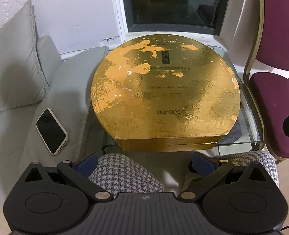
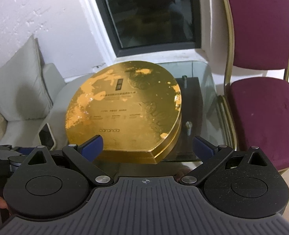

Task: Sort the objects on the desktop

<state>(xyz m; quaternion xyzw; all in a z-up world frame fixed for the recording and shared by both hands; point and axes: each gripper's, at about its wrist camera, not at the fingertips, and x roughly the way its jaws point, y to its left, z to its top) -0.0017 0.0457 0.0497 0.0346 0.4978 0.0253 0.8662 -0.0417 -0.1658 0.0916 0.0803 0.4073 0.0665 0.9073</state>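
Note:
A large round gold box [image 1: 164, 90] with a flat front edge and "baranda" printed on its closed lid lies on the glass table [image 1: 248, 121]. It fills most of the tabletop. My left gripper [image 1: 144, 162] hovers before the box's front edge, open and holding nothing, above a person's knees in houndstooth trousers [image 1: 123, 174]. In the right wrist view the gold box [image 2: 123, 113] is seen from its front right corner. My right gripper [image 2: 148, 145] is open just short of that corner, with nothing between its blue fingertips [image 2: 93, 145].
A phone [image 1: 51, 131] in a white case lies face up on the white sofa [image 1: 11, 117] left of the table, next to grey cushions [image 1: 13, 64]. A maroon chair [image 1: 274, 107] stands close on the right. A wall and a dark window [image 1: 174, 4] lie behind.

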